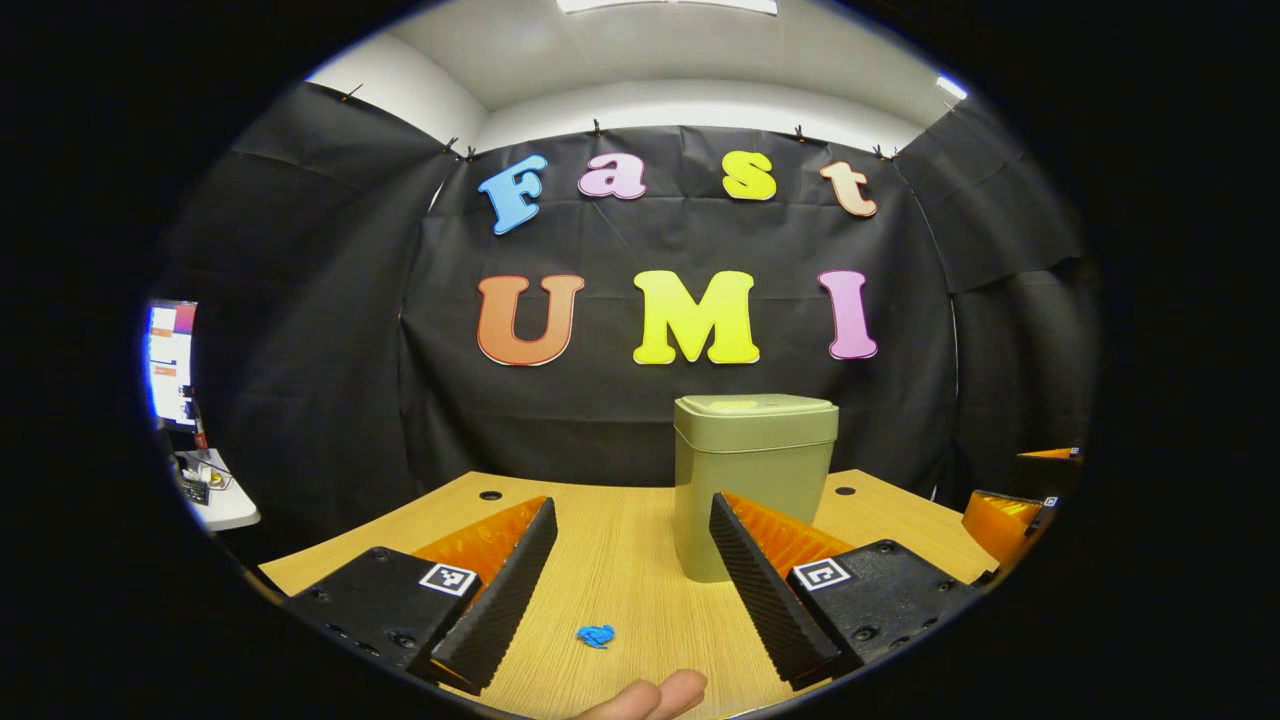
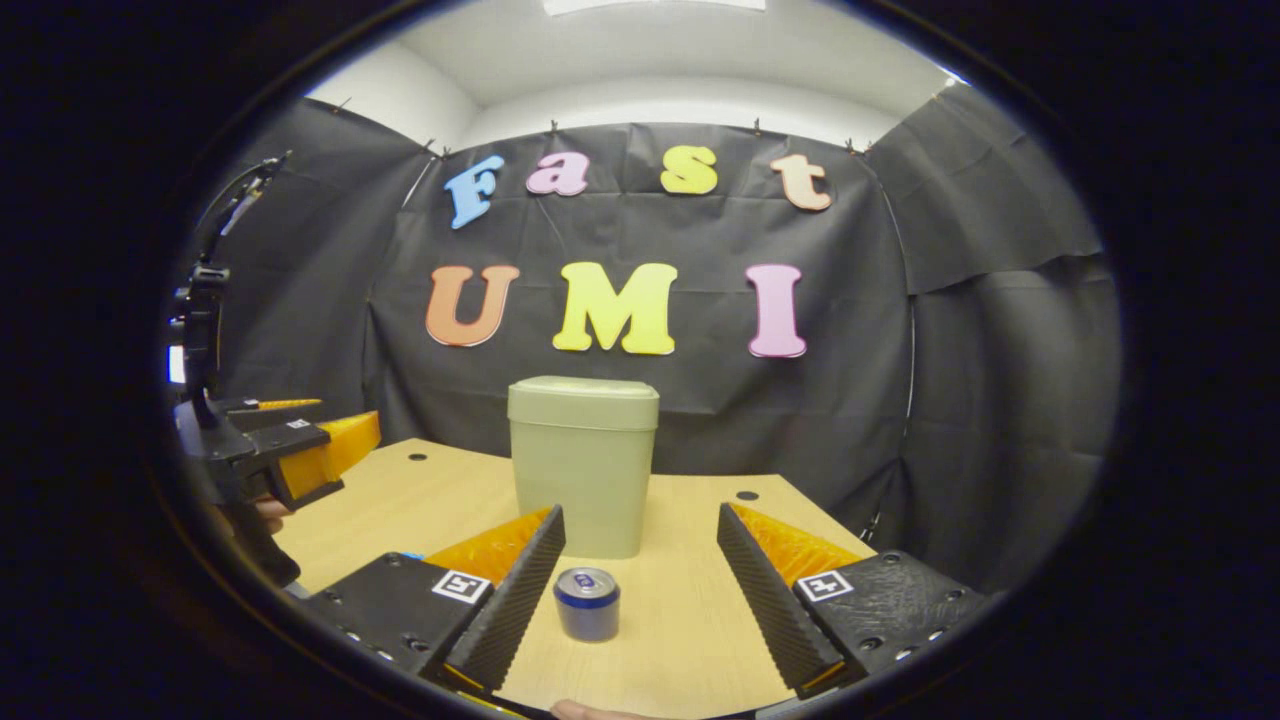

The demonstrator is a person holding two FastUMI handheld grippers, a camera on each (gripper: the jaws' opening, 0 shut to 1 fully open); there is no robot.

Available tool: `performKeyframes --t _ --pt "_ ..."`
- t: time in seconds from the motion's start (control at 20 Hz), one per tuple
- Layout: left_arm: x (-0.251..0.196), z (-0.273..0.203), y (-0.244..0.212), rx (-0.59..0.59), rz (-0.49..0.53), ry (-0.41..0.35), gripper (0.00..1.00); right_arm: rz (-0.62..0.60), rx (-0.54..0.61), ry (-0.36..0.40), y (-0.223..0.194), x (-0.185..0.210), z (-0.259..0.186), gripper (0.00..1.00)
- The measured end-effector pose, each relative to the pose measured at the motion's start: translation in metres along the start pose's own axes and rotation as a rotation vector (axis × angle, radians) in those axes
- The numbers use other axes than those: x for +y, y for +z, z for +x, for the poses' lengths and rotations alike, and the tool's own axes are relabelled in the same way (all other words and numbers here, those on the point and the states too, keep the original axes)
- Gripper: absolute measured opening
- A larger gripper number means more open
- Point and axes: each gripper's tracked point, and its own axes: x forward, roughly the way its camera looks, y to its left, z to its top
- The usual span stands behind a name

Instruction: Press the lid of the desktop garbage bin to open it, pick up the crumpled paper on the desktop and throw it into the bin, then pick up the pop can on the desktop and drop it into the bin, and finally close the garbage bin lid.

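An olive-green bin (image 1: 752,480) stands upright on the wooden desk (image 1: 620,560) with its lid (image 1: 755,408) shut. A small blue crumpled paper (image 1: 596,635) lies on the desk between my left gripper's (image 1: 628,580) fingers, which are open and hovering above it. In the right gripper view the bin (image 2: 584,462) stands ahead, and a pop can (image 2: 587,603) stands upright in front of it, between my open right gripper's (image 2: 640,590) fingers. The left gripper (image 2: 300,450) shows at the far left there, held by a hand.
The desk has cable holes (image 1: 490,495) near its back corners. A monitor (image 1: 170,362) and a white side table (image 1: 222,500) stand beyond the desk's left edge. The right gripper (image 1: 1010,520) shows at the left gripper view's right edge. Fingertips of a hand (image 1: 655,697) show at the bottom.
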Motion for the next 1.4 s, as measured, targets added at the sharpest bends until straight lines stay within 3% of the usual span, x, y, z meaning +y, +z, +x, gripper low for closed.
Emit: performKeyframes --t 0.45,0.65,0.85,0.95,1.0,1.1,1.4 --pt "0.001 0.001 -0.003 0.014 0.0 0.001 0.99 0.028 0.021 0.011 -0.002 0.007 0.008 0.95" --pt "0.002 0.004 -0.005 0.016 0.006 0.0 0.99 0.02 0.034 -0.007 -0.002 0.01 0.015 0.75" --pt "0.01 0.01 -0.005 0.009 0.011 0.016 0.99 0.008 0.044 0.015 0.0 0.026 0.023 0.45" --pt "0.016 0.011 -0.008 0.015 0.009 0.032 0.99 0.005 0.026 0.021 0.006 0.032 0.026 0.38" --pt "0.022 0.011 -0.009 0.018 -0.001 0.049 0.99 0.015 0.019 0.031 0.009 0.036 0.026 0.17" --pt "0.031 0.015 -0.012 0.029 -0.03 0.065 0.99 0.026 0.025 0.05 0.01 0.045 0.033 0.01" --pt "0.043 0.014 -0.008 0.027 -0.05 0.071 0.99 -0.007 -0.017 0.053 0.051 0.06 0.05 0.0"
